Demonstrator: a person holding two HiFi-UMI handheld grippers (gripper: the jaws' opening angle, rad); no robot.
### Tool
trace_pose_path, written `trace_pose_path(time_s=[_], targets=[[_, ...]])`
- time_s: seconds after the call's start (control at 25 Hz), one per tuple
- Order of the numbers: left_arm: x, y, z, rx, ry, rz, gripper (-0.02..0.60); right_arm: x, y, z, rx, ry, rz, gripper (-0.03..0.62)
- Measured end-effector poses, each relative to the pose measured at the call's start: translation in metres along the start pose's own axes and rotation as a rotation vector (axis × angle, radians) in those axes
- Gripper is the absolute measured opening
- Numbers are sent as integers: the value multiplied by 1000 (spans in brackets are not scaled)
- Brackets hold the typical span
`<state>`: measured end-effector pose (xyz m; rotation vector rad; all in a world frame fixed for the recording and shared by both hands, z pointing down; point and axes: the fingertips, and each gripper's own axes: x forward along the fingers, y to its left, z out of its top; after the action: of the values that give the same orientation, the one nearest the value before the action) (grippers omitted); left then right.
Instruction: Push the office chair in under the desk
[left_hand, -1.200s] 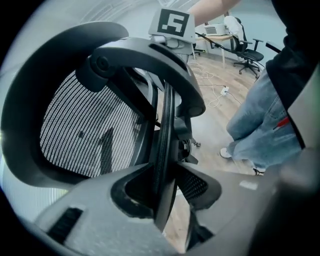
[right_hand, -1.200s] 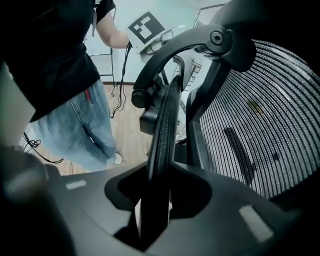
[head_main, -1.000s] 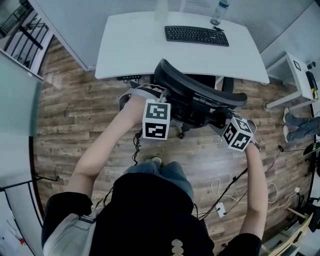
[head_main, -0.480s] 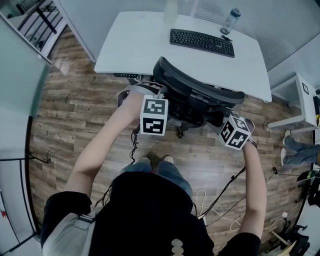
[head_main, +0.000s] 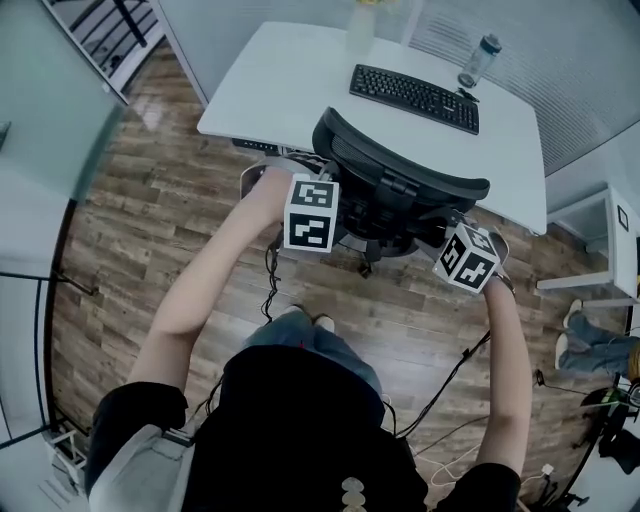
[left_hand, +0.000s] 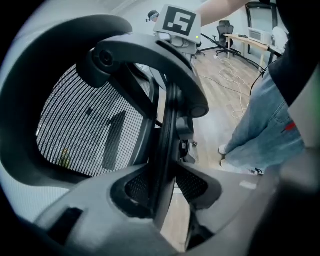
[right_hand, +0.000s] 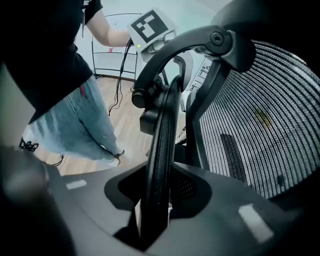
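Black mesh office chair (head_main: 400, 190), back frame clamped in half-closed jaws of left gripper (left_hand: 162, 185) and right gripper (right_hand: 157, 195). It has rolled closer under the white worktop (head_main: 290, 90). The push looks unfinished.

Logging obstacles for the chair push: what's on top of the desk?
On the white desk: a black keyboard, a water bottle and a pale vessel at the far edge. The chair backrest covers part of the near edge; that strip is unseen.

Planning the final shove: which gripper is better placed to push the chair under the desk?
Right, probably. Left gripper and right gripper both clamp the backrest frame, but the right holds the side farther from the desk.
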<state>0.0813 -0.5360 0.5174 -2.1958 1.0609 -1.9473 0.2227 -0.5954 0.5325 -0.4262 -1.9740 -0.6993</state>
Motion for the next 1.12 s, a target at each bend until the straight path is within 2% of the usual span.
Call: trace_pose_path(time_s=[0.44, 0.84, 0.96, 1.12], targets=[[17, 36, 5, -12, 15, 3, 149, 5, -38, -16, -6, -3, -1, 124], [20, 46, 3, -3, 12, 1, 149, 6, -48, -15, 5, -4, 0, 129], [20, 47, 4, 18, 0, 32, 156, 6, -50, -16, 5, -2, -26, 138], [19, 49, 5, 34, -33, 113, 167, 3, -54, -15, -15, -2, -109, 167]])
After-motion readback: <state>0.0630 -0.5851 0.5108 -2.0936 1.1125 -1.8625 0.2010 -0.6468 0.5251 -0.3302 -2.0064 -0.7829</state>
